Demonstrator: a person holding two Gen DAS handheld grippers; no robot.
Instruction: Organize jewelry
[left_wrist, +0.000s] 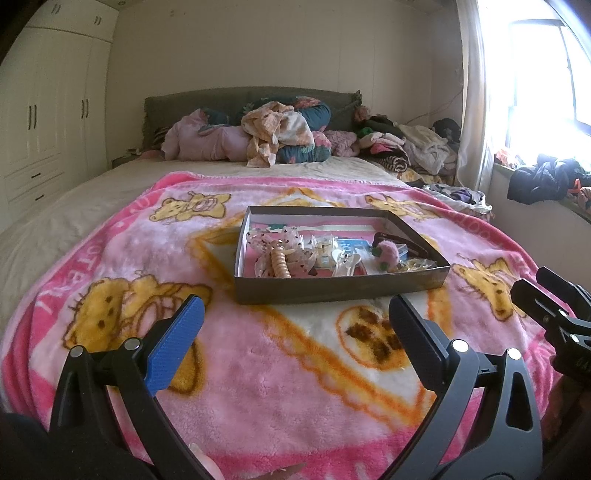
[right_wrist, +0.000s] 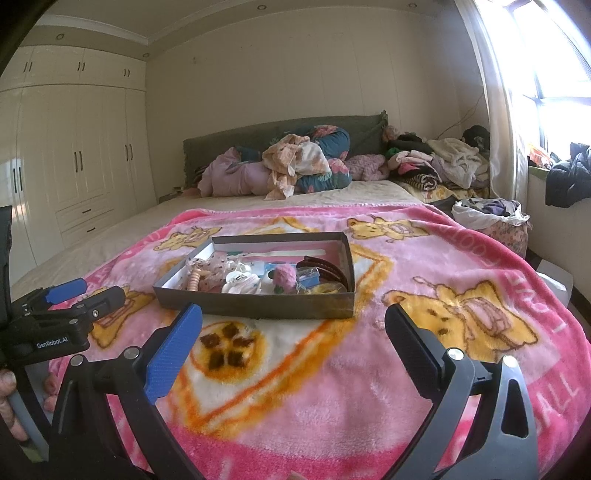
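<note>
1. A pink teddy-bear blanket (left_wrist: 258, 369) is covering the bed's near end.
2. Rumpled bedding and clothes (left_wrist: 273, 133) are lying against the dark headboard (right_wrist: 236, 142).
3. A white wardrobe (right_wrist: 74, 147) is lining the left wall.
4. Sunlight is pouring through the window (left_wrist: 546, 74).

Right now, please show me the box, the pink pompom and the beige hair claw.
box (left_wrist: 332, 290), left wrist view, front wall.
pink pompom (right_wrist: 285, 277), right wrist view, fluffy top.
beige hair claw (left_wrist: 277, 263), left wrist view, ribbed back.
</note>
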